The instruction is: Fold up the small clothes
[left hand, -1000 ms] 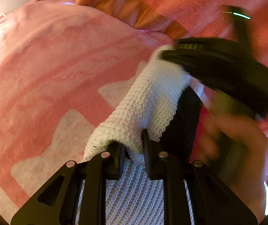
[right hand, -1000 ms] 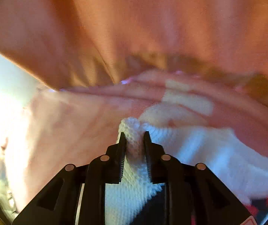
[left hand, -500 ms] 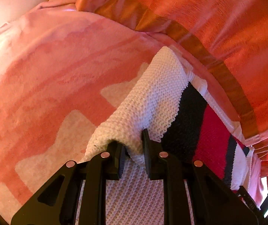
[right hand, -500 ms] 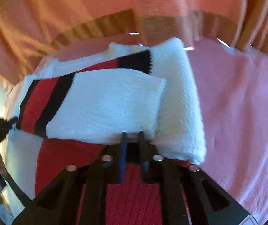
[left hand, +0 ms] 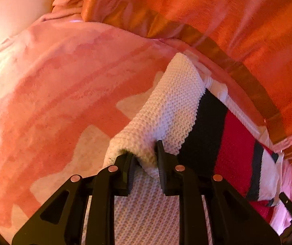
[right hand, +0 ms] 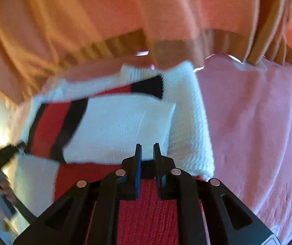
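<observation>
Left gripper [left hand: 144,160]: jaws pinching a rolled white edge of the knitted sweater [left hand: 172,110]. Right gripper [right hand: 147,157]: jaws nearly pressed together with a narrow gap; no cloth is seen between them, so it appears free, hovering over the sweater's red band.

The sweater lies on the pink blanket [left hand: 54,85], its far hem close under the orange curtain [left hand: 227,20]. In the right wrist view one white sleeve [right hand: 121,126] lies folded across the striped body.

Judged step: carrying the pinched side over the body. To do it well, lift only enough to clear the knit, draw the edge level toward the sweater's middle, and release once it lies parallel to the folded sleeve, avoiding drag that would bunch the layer beneath.
</observation>
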Demonstrator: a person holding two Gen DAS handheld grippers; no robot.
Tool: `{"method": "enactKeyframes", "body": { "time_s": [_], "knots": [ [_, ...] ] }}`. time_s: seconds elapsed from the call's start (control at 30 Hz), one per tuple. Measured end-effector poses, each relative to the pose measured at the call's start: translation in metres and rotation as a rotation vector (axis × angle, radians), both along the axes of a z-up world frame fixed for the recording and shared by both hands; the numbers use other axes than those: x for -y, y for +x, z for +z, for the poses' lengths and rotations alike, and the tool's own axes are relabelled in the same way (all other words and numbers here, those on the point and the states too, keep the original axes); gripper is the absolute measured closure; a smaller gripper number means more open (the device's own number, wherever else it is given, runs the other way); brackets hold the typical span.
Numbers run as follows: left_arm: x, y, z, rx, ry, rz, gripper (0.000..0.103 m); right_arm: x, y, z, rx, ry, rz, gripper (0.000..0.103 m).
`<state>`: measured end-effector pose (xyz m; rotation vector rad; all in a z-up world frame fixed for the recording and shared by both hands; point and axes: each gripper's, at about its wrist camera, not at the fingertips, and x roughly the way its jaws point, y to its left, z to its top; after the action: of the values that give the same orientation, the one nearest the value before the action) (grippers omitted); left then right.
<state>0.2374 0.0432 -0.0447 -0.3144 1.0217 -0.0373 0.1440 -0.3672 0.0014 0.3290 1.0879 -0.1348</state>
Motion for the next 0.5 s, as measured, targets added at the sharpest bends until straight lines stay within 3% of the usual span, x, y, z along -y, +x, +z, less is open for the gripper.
{"method": "enactKeyframes", "body": {
  "time_s": [0.07, 0.2, 0.27, 0.3, 0.33, 0.37, 0.4, 0.5],
  "knots": [
    [0.000, -0.002, -0.001, 0.008, 0.017, -0.019, 0.083, -0.002, 0.002, -0.023, -0.057, -0.020, -0.009, 0.092],
    [-0.003, -0.010, 0.006, 0.015, 0.024, -0.039, 0.082, -0.006, -0.005, 0.001, -0.013, 0.017, -0.036, 0.089],
    [-0.006, -0.020, 0.020, 0.038, 0.020, -0.047, 0.073, -0.013, -0.015, 0.020, 0.016, 0.008, -0.020, 0.089],
    [-0.007, -0.025, 0.026, 0.055, 0.041, -0.053, 0.062, -0.018, -0.022, 0.026, 0.032, -0.007, -0.020, 0.087],
    [-0.009, -0.036, 0.034, 0.083, 0.075, -0.067, 0.052, -0.020, -0.032, 0.033, 0.047, -0.026, -0.031, 0.079],
    [-0.011, -0.046, 0.040, 0.103, 0.096, -0.081, 0.051, -0.024, -0.047, 0.040, 0.061, -0.043, -0.048, 0.073],
    [-0.014, -0.055, 0.043, 0.112, 0.106, -0.093, 0.050, -0.027, -0.059, 0.045, 0.071, -0.046, -0.057, 0.060],
    [-0.030, -0.093, 0.048, 0.112, 0.111, -0.132, 0.042, -0.043, -0.106, 0.053, 0.087, -0.083, -0.058, 0.046]
  ]
}}
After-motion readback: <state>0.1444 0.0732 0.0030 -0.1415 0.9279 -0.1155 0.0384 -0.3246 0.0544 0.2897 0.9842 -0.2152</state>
